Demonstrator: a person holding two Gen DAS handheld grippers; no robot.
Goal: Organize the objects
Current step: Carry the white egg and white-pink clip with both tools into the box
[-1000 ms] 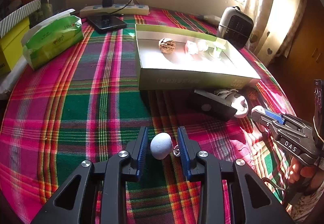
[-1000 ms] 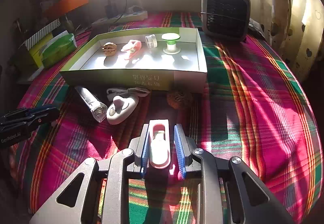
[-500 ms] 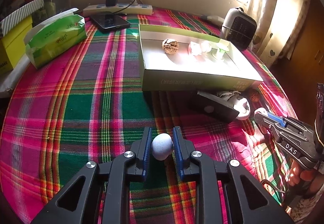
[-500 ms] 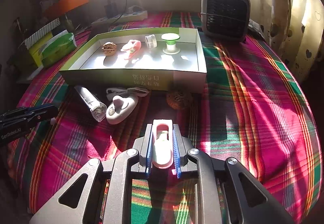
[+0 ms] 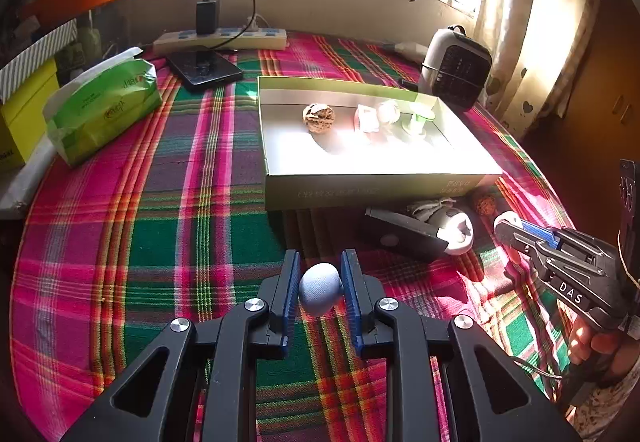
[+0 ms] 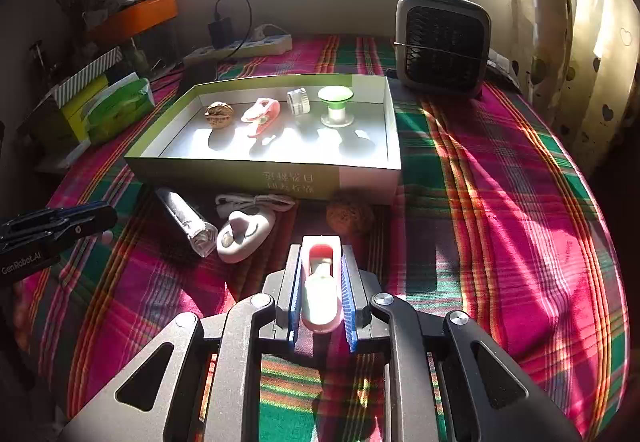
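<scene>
Plaid cloth in pink, green and red covers the surface [image 5: 192, 210]. At the near edge of it, the left gripper [image 5: 320, 274] has its jaws clenched on a pale blue egg-shaped ball [image 5: 319, 289], the blue pads pressing on both its sides. The right gripper [image 6: 322, 278] has its jaws clamped on a pink and white clip [image 6: 321, 282], which lies lengthwise between the pads with its far end poking out past the tips.

Beyond both grippers stands an open shallow box [image 6: 360, 178] with green walls and a white floor. Inside it, in a row along the far side, lie a walnut [image 6: 219, 114], a second pink clip [image 6: 261, 113], a small roll of tape [image 6: 297, 101] and a green and white spool [image 6: 336, 106], standing upright at the right end.

Just in front of the box's near wall, on the cloth, lie a dark cylinder with a silvery end [image 6: 186, 220], a white cable [image 6: 256, 200], a pale oval case [image 6: 245, 232] and a brown rough ball [image 6: 349, 214].

To the far left sit a green tissue pack [image 5: 104, 106] and a dark phone [image 5: 204, 68], with a power strip [image 5: 220, 38] behind it. A small fan heater [image 6: 442, 42] stands at the far right, near the curtain [image 5: 532, 22].
</scene>
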